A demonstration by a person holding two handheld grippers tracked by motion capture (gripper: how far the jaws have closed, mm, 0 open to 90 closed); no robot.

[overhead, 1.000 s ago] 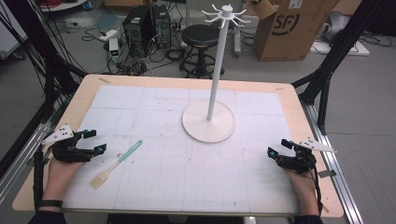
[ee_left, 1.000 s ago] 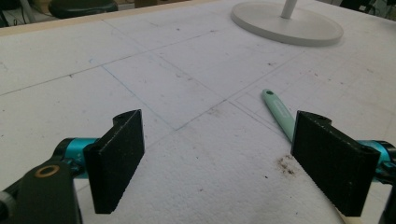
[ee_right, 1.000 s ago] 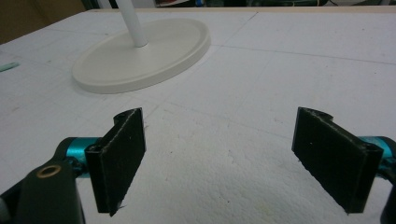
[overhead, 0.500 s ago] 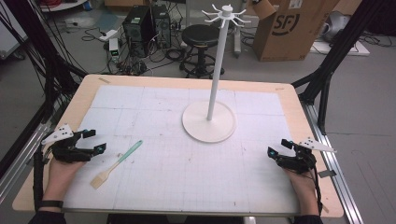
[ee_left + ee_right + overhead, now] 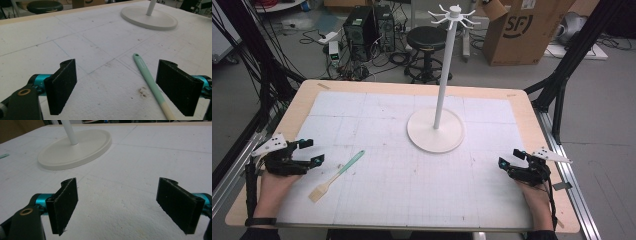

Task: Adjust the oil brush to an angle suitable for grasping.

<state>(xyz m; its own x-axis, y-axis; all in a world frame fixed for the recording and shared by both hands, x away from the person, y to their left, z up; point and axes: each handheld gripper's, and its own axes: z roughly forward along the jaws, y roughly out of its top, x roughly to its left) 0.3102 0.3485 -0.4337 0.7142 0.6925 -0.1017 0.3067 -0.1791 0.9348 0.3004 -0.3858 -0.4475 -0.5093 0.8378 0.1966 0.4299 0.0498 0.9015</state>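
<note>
On the white gridded mat of the wooden table (image 5: 532, 107), a tall white hook stand on a round base (image 5: 435, 130) sits mid-table, presumably for hanging. Left gripper (image 5: 307, 153) and right gripper (image 5: 510, 159) rest at the near corners, jaws spread, empty. The mint-handled pastry brush with pale bristles (image 5: 337, 175) lies flat just beside the left gripper, likely its first target.

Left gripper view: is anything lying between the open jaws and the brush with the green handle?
Nothing visible does. The brush lies flat on bare mat just ahead of the left gripper, its handle running in near the right-hand jaw. The white stand sits farther off, clear of that path.
</note>
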